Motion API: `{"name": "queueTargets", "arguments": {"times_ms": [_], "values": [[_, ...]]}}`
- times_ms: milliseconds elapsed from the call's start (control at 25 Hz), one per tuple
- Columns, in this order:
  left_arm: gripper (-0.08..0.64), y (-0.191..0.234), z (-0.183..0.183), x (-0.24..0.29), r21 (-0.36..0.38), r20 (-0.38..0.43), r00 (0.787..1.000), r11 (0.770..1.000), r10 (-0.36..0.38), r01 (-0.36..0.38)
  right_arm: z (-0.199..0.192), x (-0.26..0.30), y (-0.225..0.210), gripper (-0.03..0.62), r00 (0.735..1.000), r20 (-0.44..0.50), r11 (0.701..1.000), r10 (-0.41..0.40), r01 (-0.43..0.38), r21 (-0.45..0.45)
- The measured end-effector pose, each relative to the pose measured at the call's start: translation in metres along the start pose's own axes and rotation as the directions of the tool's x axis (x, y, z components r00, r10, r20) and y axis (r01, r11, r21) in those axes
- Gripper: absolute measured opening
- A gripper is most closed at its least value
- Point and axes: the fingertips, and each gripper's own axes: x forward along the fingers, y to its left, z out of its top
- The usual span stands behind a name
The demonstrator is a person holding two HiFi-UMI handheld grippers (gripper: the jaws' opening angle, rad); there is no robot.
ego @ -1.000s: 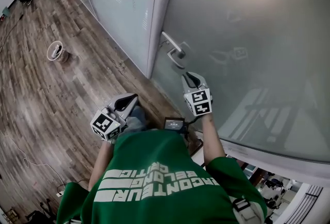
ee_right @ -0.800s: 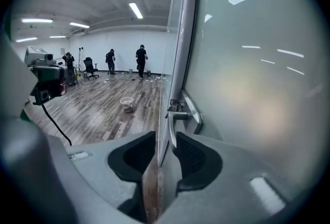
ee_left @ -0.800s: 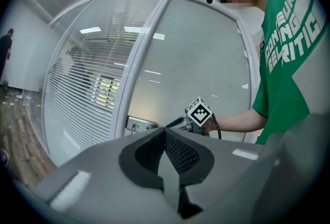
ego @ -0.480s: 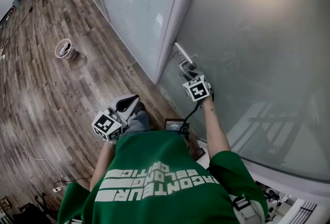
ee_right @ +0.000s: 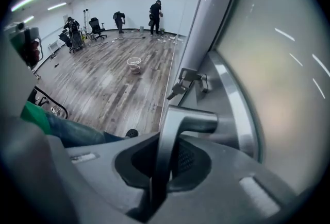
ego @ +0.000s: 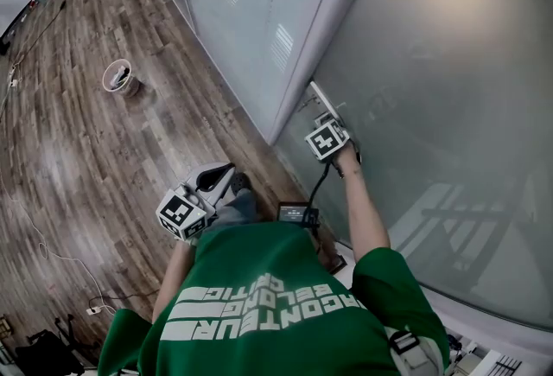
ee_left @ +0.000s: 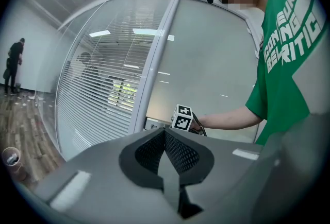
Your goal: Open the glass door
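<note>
1. The frosted glass door (ego: 432, 63) fills the far right, beside a grey frame post (ego: 321, 28). Its metal lever handle (ee_right: 192, 121) sits at the door's left edge.
2. The right gripper (ego: 326, 117) points steeply down at that handle. Its fingers (ee_right: 195, 158) are closing with the lever between them, pads against it.
3. Just beyond the handle, a key (ee_right: 177, 90) sticks out of the lock.
4. The left gripper (ego: 226, 173) is level near the person's waist, well apart from the door. Its fingers (ee_left: 181, 155) are pressed together on nothing.
5. A small bucket (ego: 119, 76) stands on the wooden floor (ego: 95, 158), far left.
</note>
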Motion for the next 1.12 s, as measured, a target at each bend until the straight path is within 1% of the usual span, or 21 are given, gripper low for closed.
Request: {"name": "queueTargets", "arguments": {"times_ms": [80, 120, 200, 280, 360, 400, 520, 640, 760, 920, 1120], "values": [[0.009, 0.006, -0.002, -0.003, -0.013, -0.005, 1.0, 1.0, 0.005, -0.005, -0.007, 0.005, 0.001, -0.006, 0.998, -0.055, 0.999, 0.026, -0.024, 0.032], [0.009, 0.01, -0.003, -0.004, -0.008, -0.006, 1.0, 1.0, 0.008, -0.008, -0.009, 0.009, 0.004, -0.006, 0.995, -0.078, 0.998, 0.055, -0.053, 0.036], [0.009, 0.015, -0.002, -0.004, 0.0, -0.009, 1.0, 1.0, 0.008, -0.008, -0.012, 0.017, 0.014, -0.006, 0.984, -0.147, 0.994, 0.104, -0.106, -0.006], [0.009, 0.013, 0.002, -0.003, -0.002, -0.01, 1.0, 1.0, 0.0, 0.0, -0.016, 0.019, 0.02, -0.008, 0.972, -0.211, 0.992, 0.106, -0.119, -0.052], [0.009, 0.01, 0.004, -0.001, -0.013, -0.013, 1.0, 1.0, -0.011, 0.011, -0.023, 0.012, 0.018, -0.008, 0.963, -0.252, 0.993, 0.099, -0.11, -0.031], [0.009, 0.009, 0.004, 0.001, -0.015, -0.018, 1.0, 1.0, -0.017, 0.017, -0.026, 0.01, 0.019, -0.008, 0.959, -0.26, 0.993, 0.111, -0.118, -0.012], [0.009, 0.005, 0.001, 0.013, 0.002, -0.033, 0.998, 0.999, -0.047, 0.047, -0.024, 0.009, 0.021, -0.008, 0.956, -0.245, 0.987, 0.16, -0.163, 0.008], [0.009, -0.002, 0.003, 0.033, 0.009, -0.045, 0.996, 0.996, -0.083, 0.083, -0.024, 0.013, 0.014, -0.008, 0.957, -0.239, 0.986, 0.164, -0.167, 0.007], [0.009, -0.007, 0.005, 0.044, 0.005, -0.048, 0.993, 0.994, -0.104, 0.105, -0.024, 0.012, 0.013, -0.008, 0.958, -0.233, 0.986, 0.165, -0.169, 0.006], [0.009, -0.01, 0.006, 0.041, -0.003, -0.05, 0.992, 0.993, -0.116, 0.116, -0.019, 0.008, 0.017, -0.008, 0.96, -0.223, 0.985, 0.167, -0.171, 0.003], [0.009, -0.006, 0.001, 0.044, -0.016, -0.066, 0.991, 0.993, -0.116, 0.115, -0.017, 0.011, 0.018, -0.008, 0.963, -0.17, 0.978, 0.208, -0.208, 0.017]]}}
